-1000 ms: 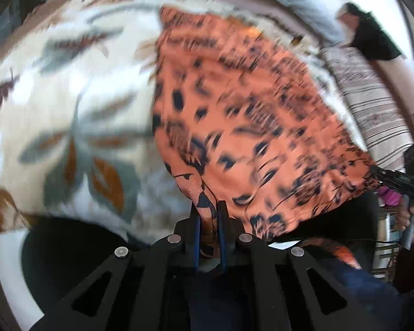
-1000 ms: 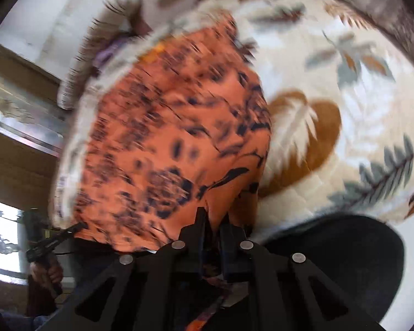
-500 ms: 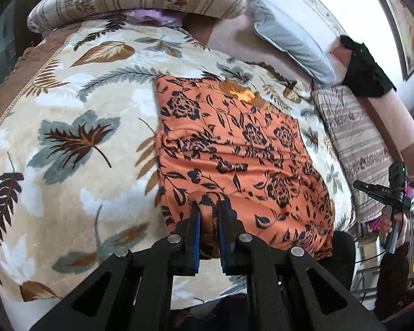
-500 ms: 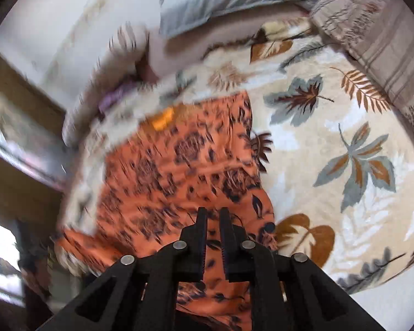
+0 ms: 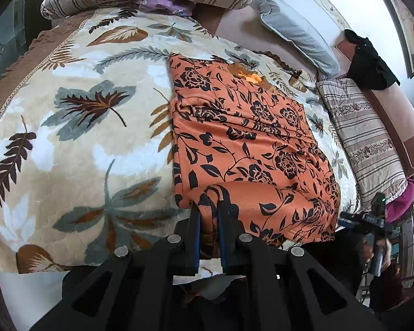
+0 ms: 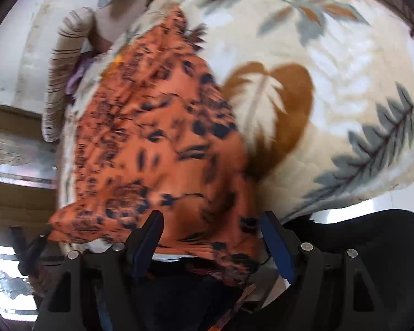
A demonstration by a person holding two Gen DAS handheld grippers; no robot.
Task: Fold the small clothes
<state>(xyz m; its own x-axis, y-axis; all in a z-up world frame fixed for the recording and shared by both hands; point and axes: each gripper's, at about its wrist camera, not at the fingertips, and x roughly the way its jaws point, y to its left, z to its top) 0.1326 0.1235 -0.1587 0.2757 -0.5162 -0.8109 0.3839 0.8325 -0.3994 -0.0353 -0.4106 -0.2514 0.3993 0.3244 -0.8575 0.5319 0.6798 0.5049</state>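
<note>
A: Garment lies on the blanket, near hem lifted; our left gripper pinches it.

B: Our right gripper, jaws just opened, touches nothing.

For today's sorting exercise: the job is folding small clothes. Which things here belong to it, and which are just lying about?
In the job:
- orange floral garment
- left claw, shut on its near edge
- right claw, just opened

Lying about:
- grey pillow
- striped quilt
- black cloth
</note>
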